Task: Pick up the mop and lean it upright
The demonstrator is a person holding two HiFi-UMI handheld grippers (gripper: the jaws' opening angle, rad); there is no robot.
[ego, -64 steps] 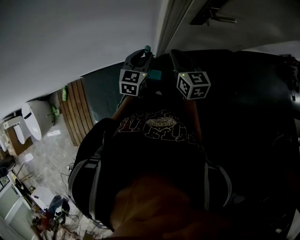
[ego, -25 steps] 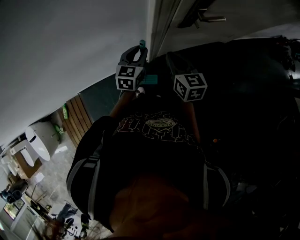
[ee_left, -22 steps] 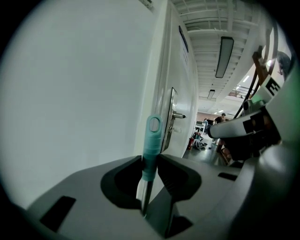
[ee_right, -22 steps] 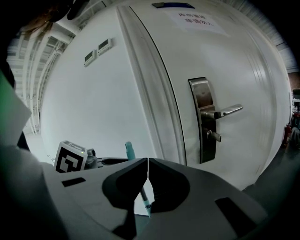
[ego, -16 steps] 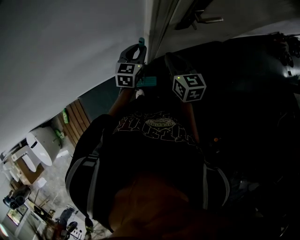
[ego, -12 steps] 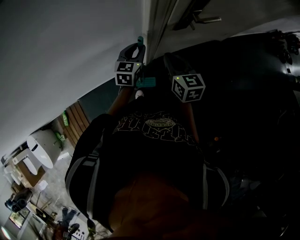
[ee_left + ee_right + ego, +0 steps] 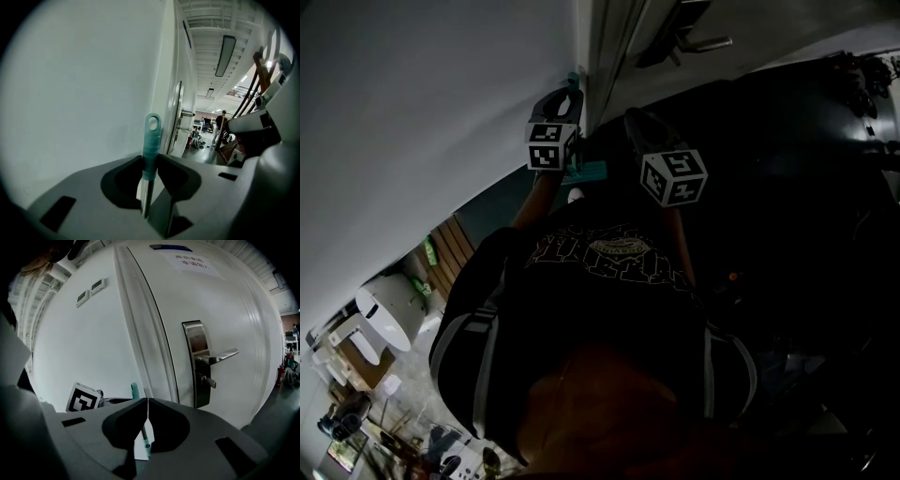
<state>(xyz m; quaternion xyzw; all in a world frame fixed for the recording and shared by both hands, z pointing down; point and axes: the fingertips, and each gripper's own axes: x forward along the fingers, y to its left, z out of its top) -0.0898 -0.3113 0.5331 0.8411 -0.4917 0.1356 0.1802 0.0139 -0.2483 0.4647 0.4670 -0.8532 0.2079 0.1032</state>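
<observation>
Okay, head view: my left gripper (image 7: 566,101) has the mop handle (image 7: 574,81) upright at the wall (image 7: 431,112) edge, right gripper (image 7: 634,120) just beside. Left gripper view: jaws clamped on the teal grip, corridor (image 7: 206,126) open rightward. Right gripper view: jaws together, empty; door lever (image 7: 218,356) well clear.

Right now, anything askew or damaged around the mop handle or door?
Nothing stands out. The mop handle sits near upright in the left gripper, close to the white wall beside the door. The right gripper is shut on nothing.
</observation>
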